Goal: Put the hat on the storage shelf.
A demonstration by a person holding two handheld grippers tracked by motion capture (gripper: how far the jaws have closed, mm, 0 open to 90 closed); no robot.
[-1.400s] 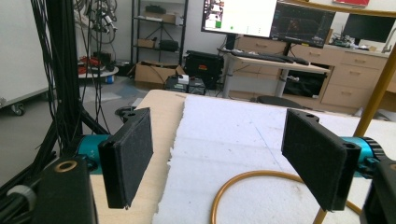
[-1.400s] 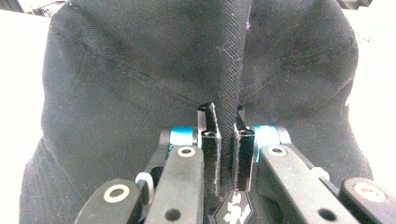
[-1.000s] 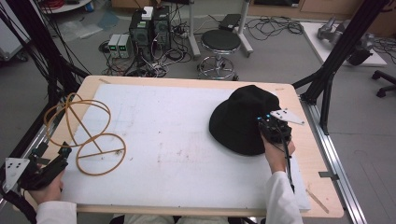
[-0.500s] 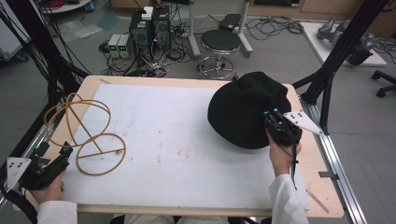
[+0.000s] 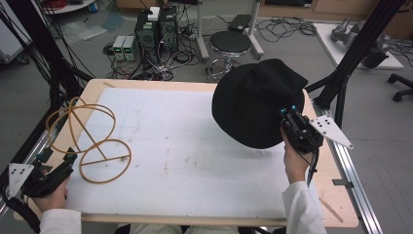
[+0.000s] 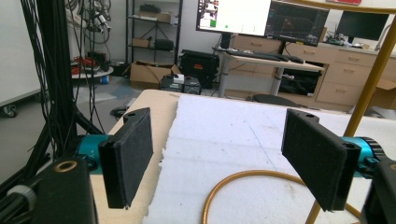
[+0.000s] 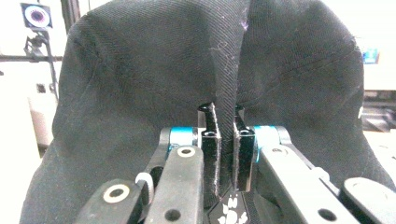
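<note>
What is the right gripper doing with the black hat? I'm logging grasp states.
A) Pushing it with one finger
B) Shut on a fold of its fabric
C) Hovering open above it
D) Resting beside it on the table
B: in the right gripper view the right gripper has a fold of the black hat pinched between its two fingers.

Hat: black hat [image 5: 255,100] lifted above the table's [image 5: 195,214] right side.
Right gripper [image 5: 287,118]: apparently pinching the hat's brim.
Left gripper [image 5: 65,163]: beside the wire stand [image 5: 90,139].
</note>
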